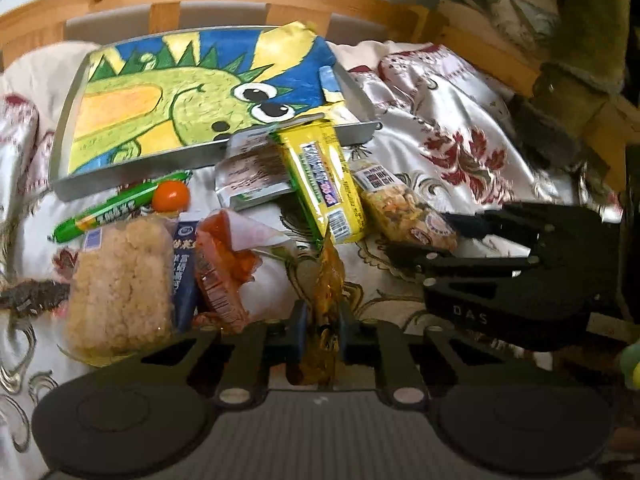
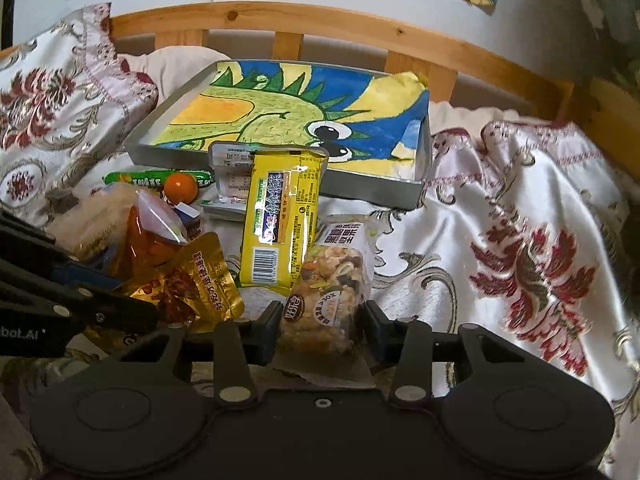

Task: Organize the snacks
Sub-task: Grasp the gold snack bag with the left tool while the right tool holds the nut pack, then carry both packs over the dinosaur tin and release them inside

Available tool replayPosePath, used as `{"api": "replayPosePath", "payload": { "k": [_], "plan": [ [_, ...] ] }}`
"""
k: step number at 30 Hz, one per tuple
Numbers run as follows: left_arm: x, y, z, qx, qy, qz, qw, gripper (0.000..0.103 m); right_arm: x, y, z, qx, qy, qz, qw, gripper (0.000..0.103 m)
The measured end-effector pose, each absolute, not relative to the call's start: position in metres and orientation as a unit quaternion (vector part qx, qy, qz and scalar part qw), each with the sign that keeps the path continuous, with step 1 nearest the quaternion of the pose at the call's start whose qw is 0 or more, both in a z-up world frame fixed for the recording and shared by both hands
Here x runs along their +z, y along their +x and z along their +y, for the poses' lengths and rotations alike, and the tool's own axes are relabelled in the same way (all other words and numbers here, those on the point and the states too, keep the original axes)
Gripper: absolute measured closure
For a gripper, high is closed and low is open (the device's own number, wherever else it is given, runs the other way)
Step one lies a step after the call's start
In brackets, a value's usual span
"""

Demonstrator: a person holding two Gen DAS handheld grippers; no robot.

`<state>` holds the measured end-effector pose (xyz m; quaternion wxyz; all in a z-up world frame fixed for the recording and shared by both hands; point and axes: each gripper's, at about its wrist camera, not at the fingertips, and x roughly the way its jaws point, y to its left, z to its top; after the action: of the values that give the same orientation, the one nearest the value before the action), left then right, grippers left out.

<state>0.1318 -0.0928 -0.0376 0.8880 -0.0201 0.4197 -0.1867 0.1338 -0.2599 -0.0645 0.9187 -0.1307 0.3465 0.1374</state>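
Nearest, the left gripper [image 1: 320, 326] is clamped on a golden snack pouch [image 1: 326, 280], while the right gripper [image 2: 322, 330] has its pads against both sides of a clear nut-mix bar [image 2: 330, 276]. Just beyond lie a yellow wafer pack [image 2: 280, 216], an orange-filled clear bag [image 1: 226, 258] and a puffed rice cake [image 1: 120, 284]. Further on sit a small orange ball [image 1: 171, 196] and a green sausage stick [image 1: 116, 206]. Behind them a grey tray [image 2: 376, 192] holds a dragon drawing [image 1: 192, 96] on the floral bedspread [image 2: 520, 208], before a wooden headboard [image 2: 320, 24].
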Motion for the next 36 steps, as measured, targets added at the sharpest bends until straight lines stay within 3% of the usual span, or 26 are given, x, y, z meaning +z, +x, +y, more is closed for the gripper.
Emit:
{"api": "replayPosePath", "payload": {
  "k": [3, 6, 10, 12, 15, 36],
  "plan": [
    [-0.038, 0.131, -0.096, -0.185, -0.011, 0.42, 0.888, 0.085, -0.063, 0.13, -0.257, 0.134, -0.147, 0.338, 0.92, 0.059],
    [-0.04, 0.134, -0.093, -0.191, -0.027, 0.427, 0.883, 0.072, -0.062, 0.128, -0.255, 0.131, -0.159, 0.329, 0.921, 0.059],
    [-0.045, 0.139, -0.092, -0.195, -0.035, 0.445, 0.873, 0.072, -0.06, 0.125, -0.255, 0.129, -0.164, 0.321, 0.924, 0.06],
    [-0.051, 0.14, -0.094, -0.182, -0.02, 0.457, 0.87, 0.072, -0.059, 0.125, -0.254, 0.128, -0.166, 0.318, 0.925, 0.06],
    [-0.053, 0.137, -0.089, -0.174, -0.024, 0.452, 0.875, 0.083, -0.06, 0.124, -0.253, 0.127, -0.174, 0.316, 0.924, 0.06],
    [-0.012, 0.121, -0.085, -0.174, -0.088, 0.375, 0.906, 0.084, -0.044, 0.102, -0.242, 0.1, -0.266, 0.202, 0.937, 0.06]
  ]
}}
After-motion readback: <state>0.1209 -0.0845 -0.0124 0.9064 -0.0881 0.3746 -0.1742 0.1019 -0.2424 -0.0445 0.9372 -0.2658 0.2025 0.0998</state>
